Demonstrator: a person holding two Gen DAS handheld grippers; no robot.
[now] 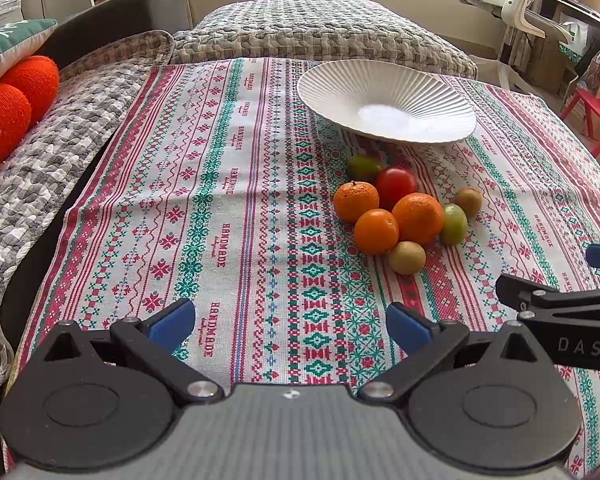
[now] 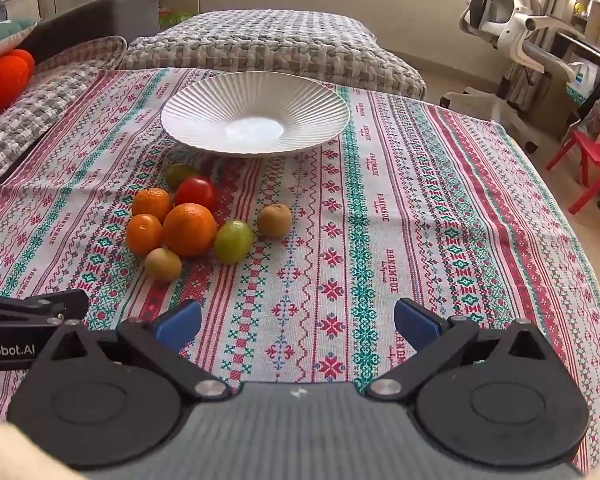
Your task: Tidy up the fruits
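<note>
A white ribbed plate (image 1: 340,92) (image 2: 204,108) stands empty at the far side of the patterned tablecloth (image 1: 236,200) (image 2: 420,220). In front of it lies a cluster of fruit: three oranges (image 1: 418,218) (image 2: 190,228), a red tomato (image 1: 396,184) (image 2: 196,192), green fruits (image 1: 454,224) (image 2: 234,240) and brown kiwis (image 1: 407,258) (image 2: 163,264). My left gripper (image 1: 292,324) is open and empty, near and left of the fruit. My right gripper (image 2: 298,324) is open and empty, near and right of the fruit; it also shows at the right edge of the left wrist view (image 1: 560,300).
A grey quilted sofa (image 1: 60,128) with orange cushions (image 1: 16,96) runs along the left. A quilted ottoman (image 1: 320,32) sits behind the table. A white office chair (image 2: 508,32) and a red chair (image 2: 596,160) stand at the right.
</note>
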